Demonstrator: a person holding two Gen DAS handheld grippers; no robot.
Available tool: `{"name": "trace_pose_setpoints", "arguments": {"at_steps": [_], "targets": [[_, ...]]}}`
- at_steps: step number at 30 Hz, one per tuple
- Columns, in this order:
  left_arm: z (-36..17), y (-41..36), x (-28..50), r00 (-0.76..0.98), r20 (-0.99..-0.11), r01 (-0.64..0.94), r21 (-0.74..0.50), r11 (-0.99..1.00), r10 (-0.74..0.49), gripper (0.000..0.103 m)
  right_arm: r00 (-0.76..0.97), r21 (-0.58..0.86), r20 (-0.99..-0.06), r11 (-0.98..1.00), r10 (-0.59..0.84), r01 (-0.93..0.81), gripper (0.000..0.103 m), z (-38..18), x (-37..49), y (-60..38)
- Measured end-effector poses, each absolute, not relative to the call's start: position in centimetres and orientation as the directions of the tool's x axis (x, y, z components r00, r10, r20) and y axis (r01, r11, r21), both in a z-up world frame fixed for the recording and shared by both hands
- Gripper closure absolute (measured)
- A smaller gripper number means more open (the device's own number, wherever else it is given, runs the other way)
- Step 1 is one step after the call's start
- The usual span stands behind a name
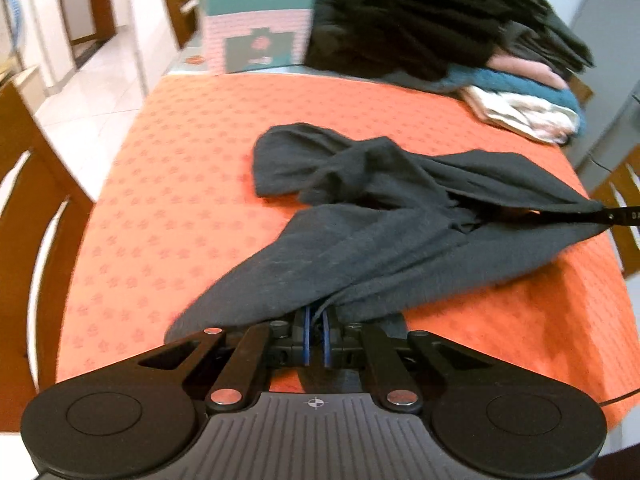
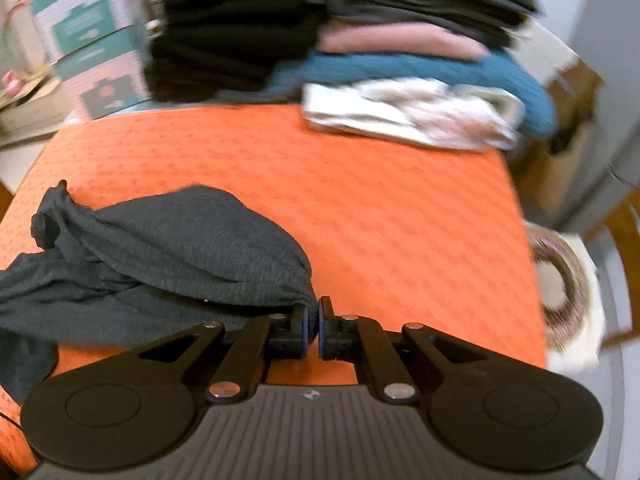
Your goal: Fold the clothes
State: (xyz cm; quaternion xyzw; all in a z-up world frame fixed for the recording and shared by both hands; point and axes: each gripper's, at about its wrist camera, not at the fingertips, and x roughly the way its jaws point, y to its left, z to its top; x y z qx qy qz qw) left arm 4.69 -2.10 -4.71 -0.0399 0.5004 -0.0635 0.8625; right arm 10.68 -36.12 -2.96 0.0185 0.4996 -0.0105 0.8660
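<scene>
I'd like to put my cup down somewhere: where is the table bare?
Bare orange tablecloth lies between the grey garment and the folded pile, and left of the garment. The far edge is crowded with clothes and boxes.

A dark grey garment [image 1: 380, 216] of thin knit cloth lies crumpled across the orange counter [image 1: 200, 184], bunched in loose folds. One edge is pinched near the front, another corner is drawn out taut to the right; its far end rests rumpled on the counter.

Orange-clothed table [image 1: 168, 208] – grey garment [image 1: 360, 216], folded pile [image 2: 400, 80], boxes [image 1: 256, 28].
</scene>
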Motion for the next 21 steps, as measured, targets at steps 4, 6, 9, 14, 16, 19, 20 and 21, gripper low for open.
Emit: {"name": "trace_pose_setpoints", "arguments": {"at_steps": [4,6,9,14,16,19,20,21], "targets": [[-4.7,-4.0,4.2,0.469,-0.857,0.153,-0.157,0.976,-0.211,0.095,0.482,0.01,-0.875,0.994,-0.043,0.107,0.098,-2.8,6.7,-38.4],[-4.8,-4.8,3.8,0.455,-0.859,0.193,-0.162,0.968,-0.234,0.095,0.465,0.009,-0.884,0.992,-0.051,0.126,0.098,-2.9,4.9,-39.1],[-5.1,-5.3,3.1,0.42,-0.871,0.232,-0.169,0.958,-0.255,0.095,0.421,0.015,-0.906,0.989,-0.047,0.144,0.098,-3.6,2.2,-39.6],[-5.7,-4.5,1.3,0.346,-0.897,0.265,-0.188,0.946,-0.275,0.095,0.332,0.038,-0.943,0.989,-0.013,0.145,0.097,-5.6,-1.3,-38.8],[-6.0,-3.8,0.6,0.327,-0.903,0.269,-0.195,0.943,-0.28,0.094,0.308,0.041,-0.951,0.991,0.0,0.128,0.09,-6.2,-2.0,-38.3],[-6.0,-3.3,-0.3,0.319,-0.902,0.27,-0.208,0.94,-0.291,0.09,0.308,0.025,-0.951,0.996,-0.002,0.081,0.081,-6.2,-2.1,-37.1],[-5.9,-3.1,-0.6,0.317,-0.902,0.269,-0.211,0.94,-0.293,0.087,0.321,0.021,-0.947,0.998,0.002,0.055,0.077,-5.7,-1.6,-36.6],[-5.9,-3.0,-0.8,0.315,-0.902,0.267,-0.214,0.94,-0.295,0.077,0.334,0.017,-0.943,0.999,0.007,0.028,0.068,-5.3,-1.2,-36.2]]}}
